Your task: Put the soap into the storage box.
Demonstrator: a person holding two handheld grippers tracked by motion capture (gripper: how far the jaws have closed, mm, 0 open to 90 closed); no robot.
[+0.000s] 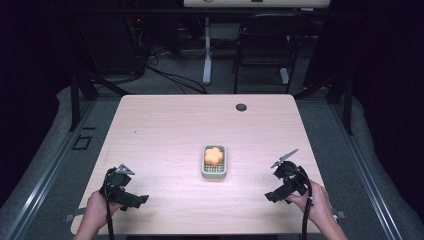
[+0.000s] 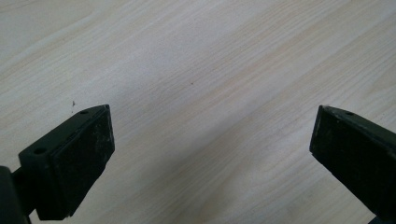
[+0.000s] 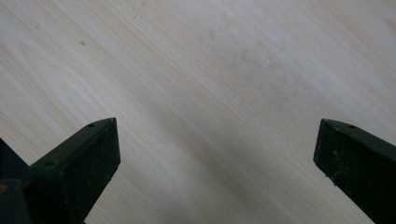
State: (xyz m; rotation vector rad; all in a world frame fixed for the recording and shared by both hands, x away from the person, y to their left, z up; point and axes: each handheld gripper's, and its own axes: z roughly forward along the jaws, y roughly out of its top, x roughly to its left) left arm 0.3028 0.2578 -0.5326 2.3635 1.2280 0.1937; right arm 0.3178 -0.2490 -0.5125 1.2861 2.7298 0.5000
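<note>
**Both grippers wide apart, soap dish between them**

The left gripper [image 1: 116, 181] rests at the near left of the table [image 1: 165, 125], its jaws spread wide over bare wood in the left gripper view. The right gripper [image 1: 286, 176] sits at the near right, jaws equally wide and holding nothing. Between them, well apart from both, an orange flower-shaped soap [image 1: 214, 155] lies in a small pale green dish [image 1: 215, 173] near the table's middle.

Before you stands a pale wood-grain rectangular table [image 1: 165, 130], bearing a small pale-green slatted tray [image 1: 215, 173] near its middle and a round black grommet [image 1: 241, 107] by its far edge.
</note>
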